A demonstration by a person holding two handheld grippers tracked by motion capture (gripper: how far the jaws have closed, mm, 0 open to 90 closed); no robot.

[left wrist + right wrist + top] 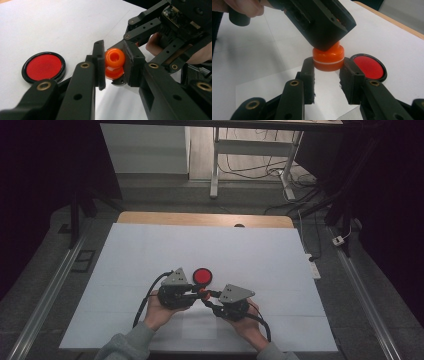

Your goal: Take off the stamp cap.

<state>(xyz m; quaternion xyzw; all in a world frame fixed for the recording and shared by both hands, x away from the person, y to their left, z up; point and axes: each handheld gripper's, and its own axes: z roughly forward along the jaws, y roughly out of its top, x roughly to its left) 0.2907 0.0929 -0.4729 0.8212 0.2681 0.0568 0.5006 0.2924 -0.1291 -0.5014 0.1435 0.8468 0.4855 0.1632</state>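
Two grippers clamp one small orange piece above the white table.

The left gripper [192, 292] has its jaws closed on the glossy orange plastic two-part piece [114, 63]. The right gripper [209, 302] pinches that piece's lower, wider part from the other side. It is held off the table [150, 250], nearer its front edge. The round red disc with a black rim [202, 276] lies just behind.

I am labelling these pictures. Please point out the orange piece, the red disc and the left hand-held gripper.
orange piece [114, 62]: left gripper view, its rounded top.
red disc [202, 276]: high view, middle of the red face.
left hand-held gripper [114, 65]: left gripper view, midway between its fingertips.
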